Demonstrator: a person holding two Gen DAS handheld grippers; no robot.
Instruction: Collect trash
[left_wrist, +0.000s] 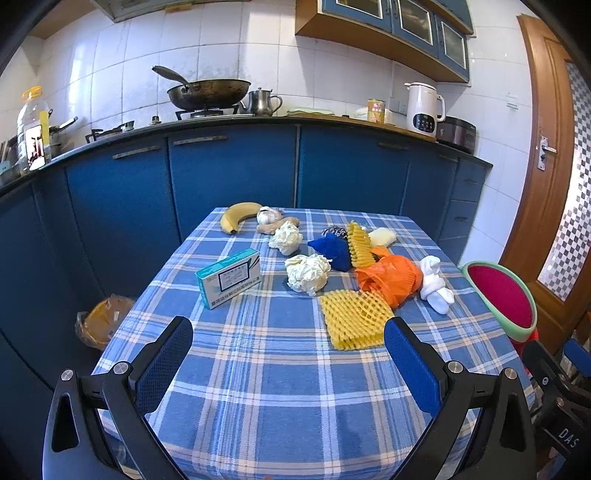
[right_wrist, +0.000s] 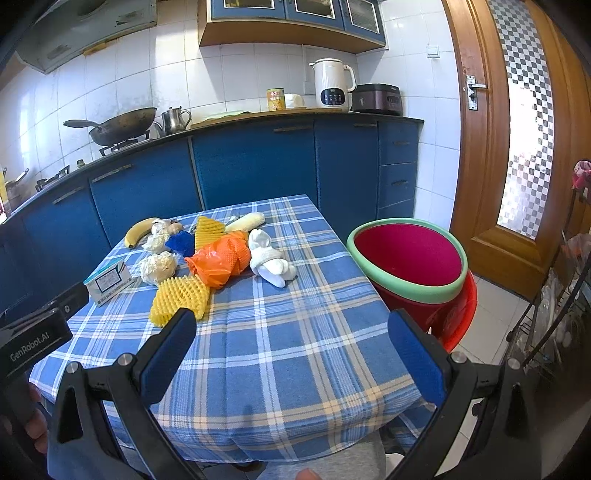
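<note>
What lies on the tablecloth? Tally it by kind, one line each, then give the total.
Crumpled paper balls: 2
Yellow foam nets: 2
Orange bag bundle: 1
White sock bundle: 1
Teal box: 1
Banana: 1
Garlic: 1
Ginger: 1
Blue cloth: 1
Cream roll: 1
Shiny wad: 1
Total: 13

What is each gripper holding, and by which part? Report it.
Nothing is held. The left gripper and right gripper are both open over the table.
</note>
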